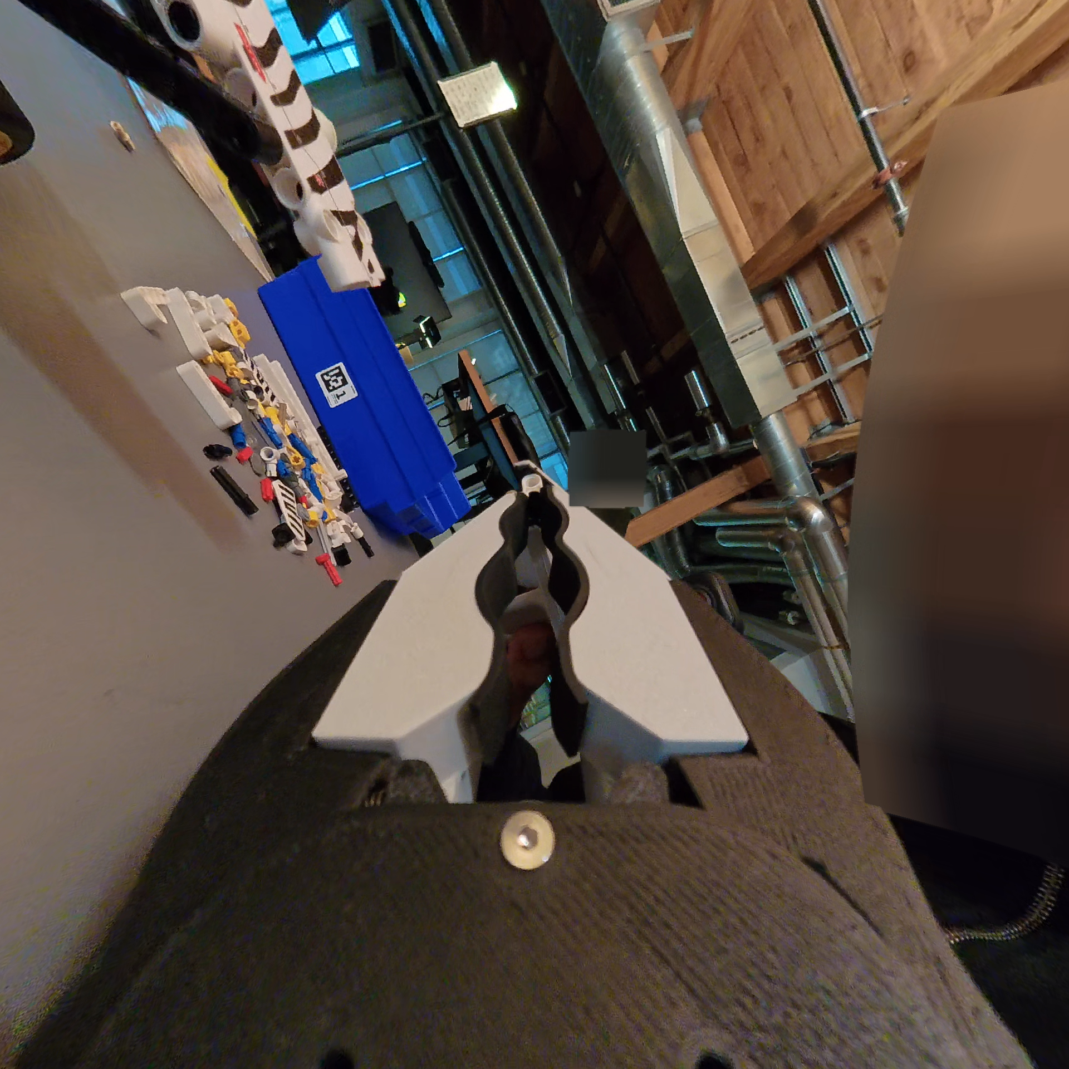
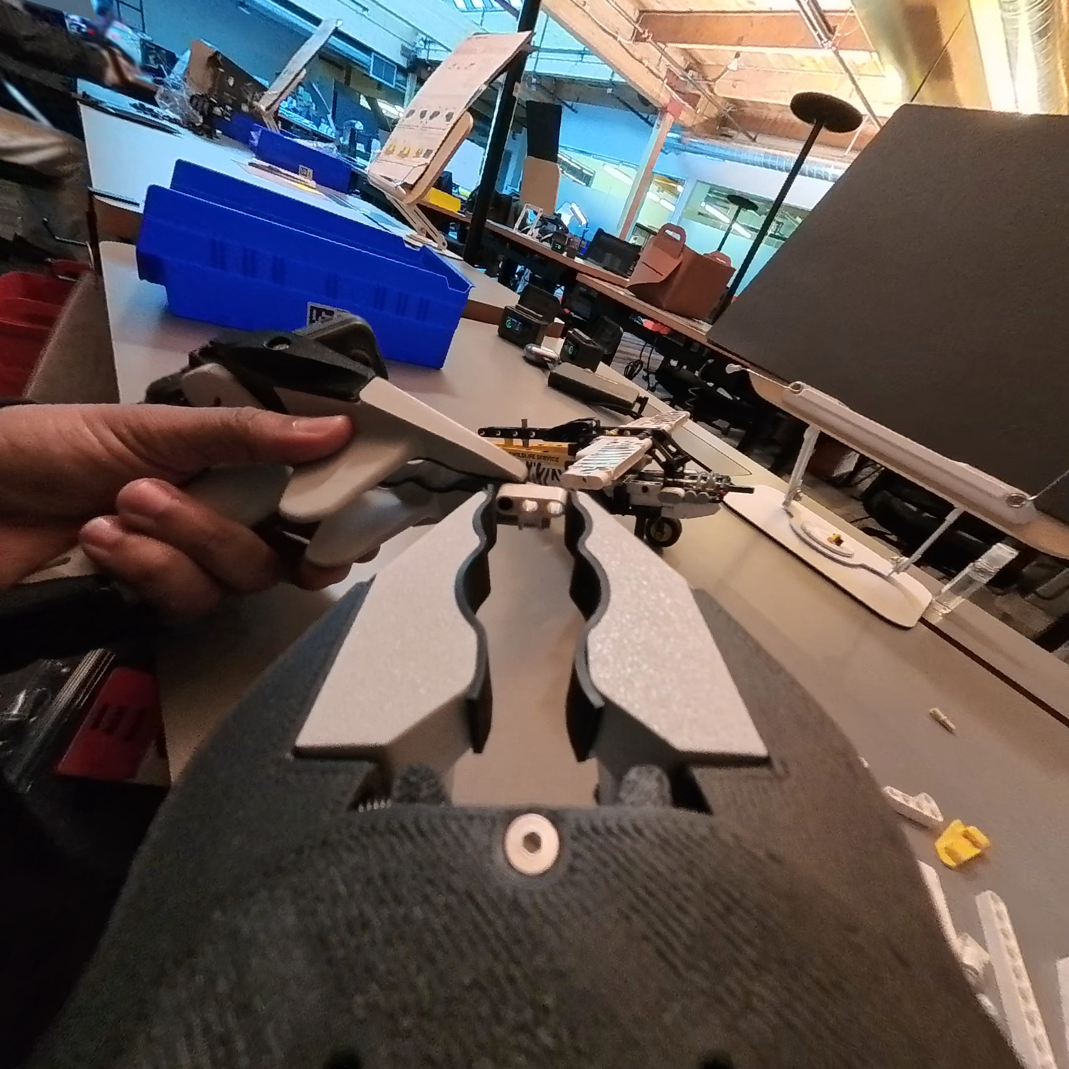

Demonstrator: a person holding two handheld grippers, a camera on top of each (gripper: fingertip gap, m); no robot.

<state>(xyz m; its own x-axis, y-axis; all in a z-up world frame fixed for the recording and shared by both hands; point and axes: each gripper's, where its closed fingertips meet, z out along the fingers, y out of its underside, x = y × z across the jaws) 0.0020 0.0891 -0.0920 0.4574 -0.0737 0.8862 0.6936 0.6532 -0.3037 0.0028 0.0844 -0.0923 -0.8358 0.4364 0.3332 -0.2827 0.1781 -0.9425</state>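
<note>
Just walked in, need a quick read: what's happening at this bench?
A person is working with two handheld grippers among toy building parts. The right gripper holds a short white beam with holes by its ends, just in front of a partly built toy model. The left gripper is shut on a small white connector. Loose parts lie beside a blue bin.

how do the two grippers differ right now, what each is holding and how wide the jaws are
The left gripper has its jaws nearly closed, pinching a small white peg at the tips. The right gripper has its jaws set wider, clamping a white three-hole beam crosswise. Both have pale grey fingers with dark wavy pads.
</note>
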